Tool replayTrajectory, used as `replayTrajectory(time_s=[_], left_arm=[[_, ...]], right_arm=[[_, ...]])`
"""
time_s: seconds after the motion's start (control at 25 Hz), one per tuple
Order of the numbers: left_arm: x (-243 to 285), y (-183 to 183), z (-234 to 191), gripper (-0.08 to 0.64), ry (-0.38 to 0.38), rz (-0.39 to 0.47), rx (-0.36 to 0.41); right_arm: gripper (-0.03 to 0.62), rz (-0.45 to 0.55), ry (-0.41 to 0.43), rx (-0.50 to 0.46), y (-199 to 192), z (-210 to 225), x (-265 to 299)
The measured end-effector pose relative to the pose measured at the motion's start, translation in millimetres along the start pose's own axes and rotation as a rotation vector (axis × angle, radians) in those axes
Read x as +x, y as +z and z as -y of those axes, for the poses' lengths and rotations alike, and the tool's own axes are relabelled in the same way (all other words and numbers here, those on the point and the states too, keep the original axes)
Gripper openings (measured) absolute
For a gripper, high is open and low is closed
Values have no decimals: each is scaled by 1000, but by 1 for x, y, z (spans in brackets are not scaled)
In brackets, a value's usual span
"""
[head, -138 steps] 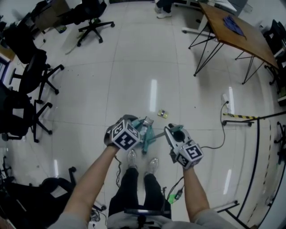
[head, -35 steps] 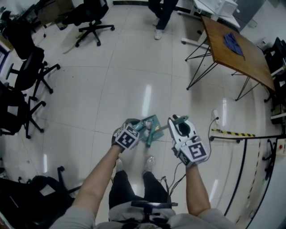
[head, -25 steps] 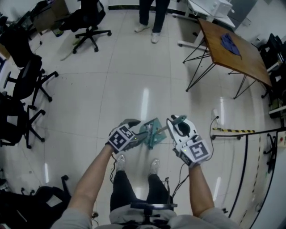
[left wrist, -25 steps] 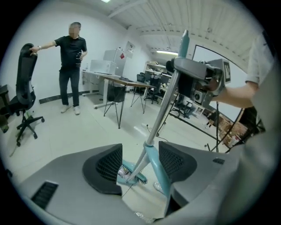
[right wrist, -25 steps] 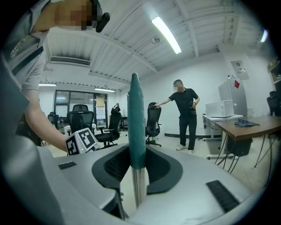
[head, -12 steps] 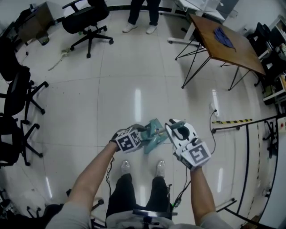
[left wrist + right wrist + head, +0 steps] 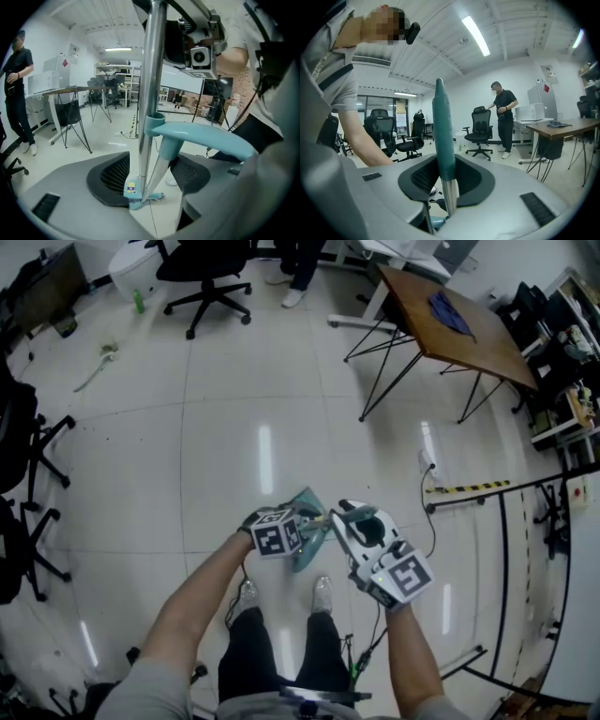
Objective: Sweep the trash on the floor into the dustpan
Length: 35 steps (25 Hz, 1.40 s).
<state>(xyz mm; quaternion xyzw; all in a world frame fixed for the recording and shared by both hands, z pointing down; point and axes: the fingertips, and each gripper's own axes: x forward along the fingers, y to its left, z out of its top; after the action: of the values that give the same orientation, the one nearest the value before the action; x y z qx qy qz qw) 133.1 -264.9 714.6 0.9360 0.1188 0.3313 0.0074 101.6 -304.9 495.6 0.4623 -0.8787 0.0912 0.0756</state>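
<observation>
My left gripper [image 7: 302, 524] and right gripper [image 7: 341, 514] hang close together above the floor, over my shoes. Between them is the teal dustpan [image 7: 307, 518]. In the left gripper view the left gripper [image 7: 149, 177] is shut on the dustpan's tapered handle [image 7: 157, 173], whose teal top [image 7: 206, 138] is clipped around the silver broom pole [image 7: 152, 70]. Far below sits a teal brush head [image 7: 143, 199] with a small yellow piece [image 7: 131, 188] beside it. In the right gripper view the right gripper [image 7: 447, 187] is shut on the broom's teal grip [image 7: 442, 136]. No trash shows on the floor.
A wooden table [image 7: 450, 329] on thin black legs stands at the upper right, an office chair [image 7: 202, 268] at the top, more chairs [image 7: 19, 474] at the left. A power strip with cable [image 7: 427, 460] and striped tape [image 7: 464, 487] lie to the right. A person [image 7: 502, 117] stands beyond.
My left gripper has dropped and rolled, still on the dustpan handle. The right gripper has shifted a little with the broom. The head view has swung, so table and chairs sit higher in frame.
</observation>
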Motion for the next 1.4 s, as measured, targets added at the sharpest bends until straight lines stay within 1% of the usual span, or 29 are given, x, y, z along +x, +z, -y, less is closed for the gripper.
replayTrajectory(time_s=[0.12, 0.16, 0.24, 0.56, 0.76, 0.8, 0.92, 1.0, 1.16, 1.28, 1.32, 1.4], left_arm=[[4, 4, 4, 250, -31, -1, 47], [5, 5, 4, 250, -36, -4, 56], [6, 6, 4, 227, -40, -7, 53], [10, 9, 1, 219, -53, 17, -38], [10, 7, 2, 198, -79, 46, -128], [10, 7, 2, 198, -81, 47, -136], [11, 7, 4, 198, -88, 35, -126], [11, 4, 6, 195, -89, 30, -142], [4, -1, 0, 215, -57, 31, -198], [-10, -2, -9, 230, -17, 20, -215], [-17, -1, -13, 230, 3, 17, -218], [-38, 3, -21, 230, 55, 21, -225]], right_arm=[[87, 6, -8, 25, -1, 2, -5], [87, 6, -8, 29, -2, 2, -6], [89, 4, -6, 31, -3, 2, -8], [91, 16, -13, 56, -4, 8, -15], [94, -2, 11, 58, -7, -1, -13], [94, -1, 9, 58, -7, -1, -13], [95, 7, -16, 64, -7, 3, -14], [95, 4, -34, 58, -7, 5, -15], [97, -13, -55, 26, -6, 7, -10], [106, -3, -106, 52, 0, 18, -10], [151, 2, -118, 66, 3, 20, -10], [209, -7, -130, 81, 8, 20, -12]])
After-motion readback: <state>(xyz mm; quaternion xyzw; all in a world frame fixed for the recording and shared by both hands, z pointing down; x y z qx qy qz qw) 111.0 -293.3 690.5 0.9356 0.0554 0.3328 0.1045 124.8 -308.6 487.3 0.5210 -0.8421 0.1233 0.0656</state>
